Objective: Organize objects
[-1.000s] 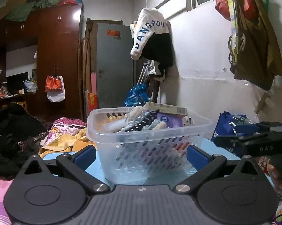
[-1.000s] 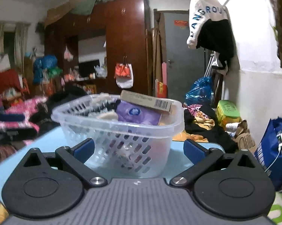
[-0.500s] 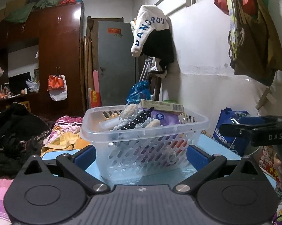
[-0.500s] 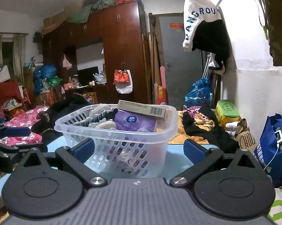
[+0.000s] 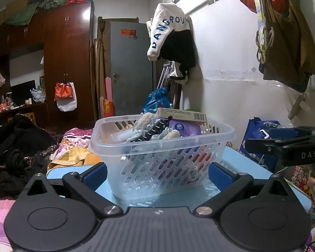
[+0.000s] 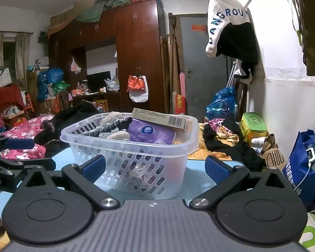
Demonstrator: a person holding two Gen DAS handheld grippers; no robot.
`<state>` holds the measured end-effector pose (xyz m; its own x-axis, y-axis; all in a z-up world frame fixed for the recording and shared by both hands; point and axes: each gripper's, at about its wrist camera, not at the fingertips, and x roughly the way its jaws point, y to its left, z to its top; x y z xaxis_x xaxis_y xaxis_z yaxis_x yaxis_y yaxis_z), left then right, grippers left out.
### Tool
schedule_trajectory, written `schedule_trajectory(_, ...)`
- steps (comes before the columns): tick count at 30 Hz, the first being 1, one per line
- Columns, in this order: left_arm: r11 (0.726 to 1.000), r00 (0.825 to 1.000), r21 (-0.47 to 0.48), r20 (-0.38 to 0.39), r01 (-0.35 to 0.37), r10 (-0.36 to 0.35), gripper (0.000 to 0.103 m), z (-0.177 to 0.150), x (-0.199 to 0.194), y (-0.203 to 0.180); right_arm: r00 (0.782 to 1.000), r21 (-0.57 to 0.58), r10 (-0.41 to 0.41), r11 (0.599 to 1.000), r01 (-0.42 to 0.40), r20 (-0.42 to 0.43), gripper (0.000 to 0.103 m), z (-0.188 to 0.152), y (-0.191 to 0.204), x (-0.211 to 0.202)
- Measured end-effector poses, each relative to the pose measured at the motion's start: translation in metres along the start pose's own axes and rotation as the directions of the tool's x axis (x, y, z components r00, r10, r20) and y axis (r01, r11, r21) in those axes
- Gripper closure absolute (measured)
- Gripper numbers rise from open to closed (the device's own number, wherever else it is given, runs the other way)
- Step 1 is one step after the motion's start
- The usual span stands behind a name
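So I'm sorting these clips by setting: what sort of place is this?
Most likely a cluttered bedroom in a home: a tall wooden wardrobe, heaped bedding and clothes, and a jacket hung on the wall behind the basket.

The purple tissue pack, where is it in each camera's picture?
Left wrist view: the purple pack sits right of centre, at the basket's far right, under the long box.
Right wrist view: the purple pack sits just left of centre, in the basket's right half, under the same box.
Shared landmark: the white hoodie hanging on the wall.
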<state>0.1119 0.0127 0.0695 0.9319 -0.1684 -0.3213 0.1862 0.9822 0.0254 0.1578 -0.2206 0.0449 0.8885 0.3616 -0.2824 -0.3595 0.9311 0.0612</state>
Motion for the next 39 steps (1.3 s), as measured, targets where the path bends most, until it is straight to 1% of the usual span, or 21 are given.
schedule_trajectory(39,1.000,1.000,-0.015,-0.001,0.001,-0.001,0.000,0.0008,0.0011,-0.0067,1.000,-0.003,0.002,1.000,-0.002,-0.025,0.000,-0.0037,-0.0001,0.0015)
